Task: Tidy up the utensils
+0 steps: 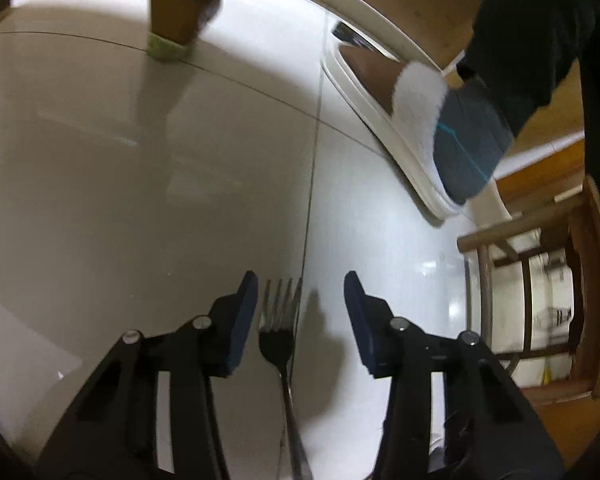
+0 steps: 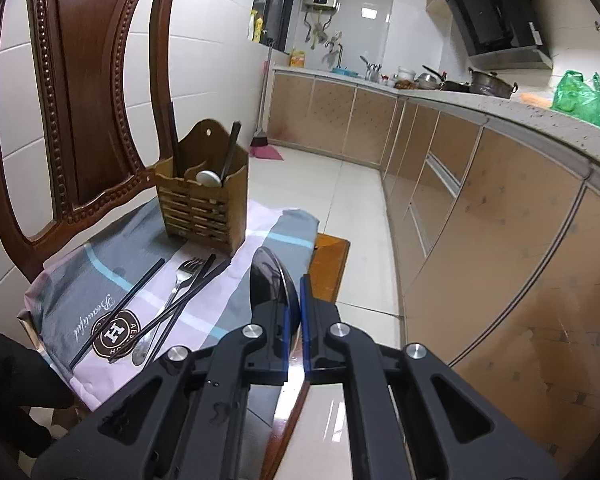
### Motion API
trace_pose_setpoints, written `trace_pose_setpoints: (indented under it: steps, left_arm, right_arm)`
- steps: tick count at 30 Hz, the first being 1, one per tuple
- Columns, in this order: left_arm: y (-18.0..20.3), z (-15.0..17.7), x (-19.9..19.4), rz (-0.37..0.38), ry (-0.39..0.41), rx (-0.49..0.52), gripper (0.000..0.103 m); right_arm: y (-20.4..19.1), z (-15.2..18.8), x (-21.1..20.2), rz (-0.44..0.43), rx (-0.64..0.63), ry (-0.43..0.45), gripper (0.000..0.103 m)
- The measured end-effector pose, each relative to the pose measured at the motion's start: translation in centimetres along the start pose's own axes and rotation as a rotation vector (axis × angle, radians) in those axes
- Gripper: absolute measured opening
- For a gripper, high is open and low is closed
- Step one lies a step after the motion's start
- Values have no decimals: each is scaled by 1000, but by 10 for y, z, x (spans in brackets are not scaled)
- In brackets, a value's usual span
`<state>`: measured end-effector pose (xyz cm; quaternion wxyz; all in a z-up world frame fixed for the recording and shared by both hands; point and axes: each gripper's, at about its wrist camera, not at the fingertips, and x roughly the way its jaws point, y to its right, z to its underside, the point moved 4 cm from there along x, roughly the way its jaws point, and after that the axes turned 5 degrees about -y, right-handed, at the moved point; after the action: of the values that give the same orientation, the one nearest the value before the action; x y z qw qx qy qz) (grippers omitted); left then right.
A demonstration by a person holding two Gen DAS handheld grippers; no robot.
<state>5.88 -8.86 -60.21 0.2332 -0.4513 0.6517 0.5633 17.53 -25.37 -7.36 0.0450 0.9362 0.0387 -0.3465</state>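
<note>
The left gripper [image 1: 300, 316] had its fingers [image 1: 242, 320] spread wide. A fork [image 1: 278, 332] stood between them, tines pointing forward, close beside the left-hand pad and well clear of the right-hand one; whether that pad touched the fork could not be told. Beyond the fingertips lay a pale tiled floor [image 1: 140, 180], and farther ahead to the right a foot in a white slipper [image 1: 404, 120] with a blue sock.

The right gripper [image 2: 296, 320] had its fingers [image 2: 278, 332] drawn almost together on a dark spoon [image 2: 270, 276], whose bowl stuck out forward just past the tips. Ahead and to the left of the fingers, a second fork [image 2: 180, 280] and black chopsticks [image 2: 148, 304] lay crossed on a striped cloth [image 2: 80, 280] spread over the seat of a carved wooden chair [image 2: 80, 80]. Farther on along the cloth, still left of the fingers, stood a slatted wooden utensil holder [image 2: 204, 208] with a dark-handled utensil and a pale round piece sticking up from it. Far off to the right ran the kitchen bench [image 2: 500, 108], carrying pots and a green bag [image 2: 578, 98].
</note>
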Motion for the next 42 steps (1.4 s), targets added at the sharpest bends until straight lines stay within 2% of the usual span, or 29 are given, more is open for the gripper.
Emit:
trace_pose_setpoints:
  steps: [5, 6, 7, 9, 12, 17, 18, 23, 26, 29, 37, 39, 42]
  left_arm:
    - [-10, -1, 14, 54, 3, 14, 40]
    - [-11, 0, 17, 80, -5, 17, 34]
    - [-10, 1, 21, 93, -19, 32, 23]
    - [-10, 4, 26, 142, -39, 49, 16]
    - [-11, 7, 30, 183, -48, 50, 14]
    - [-19, 8, 22, 193, -26, 5, 5]
    - [-20, 7, 19, 187, -25, -7, 1]
    - [-9, -1, 0, 100, -10, -9, 1]
    - [6, -4, -13, 75, -22, -3, 1]
    - [29, -6, -25, 19, -49, 5, 1]
    - [135, -26, -84, -116, -79, 88, 1]
    - [162, -36, -103, -152, -64, 98, 1]
    - [200, -53, -140, -256, -17, 91, 1]
  right_arm:
    - [-7, 0, 12, -17, 1, -29, 5]
    - [-8, 1, 15, -16, -1, -33, 5]
    - [-9, 1, 17, -16, -3, -38, 5]
    - [-11, 3, 22, -19, -4, -50, 5]
    - [-12, 6, 29, -22, -7, -68, 5]
    - [-13, 7, 36, -25, -9, -81, 5]
    - [-13, 7, 36, -25, -10, -81, 5]
    - [-14, 4, 30, -33, -12, -63, 5]
    - [-12, 3, 21, -34, -11, -46, 5]
    - [-9, 2, 11, -30, -7, -26, 5]
    - [10, -6, -30, -38, 36, 58, 5]
    - [17, -9, -44, -43, 57, 91, 5]
    - [25, -14, -63, -49, 82, 141, 5]
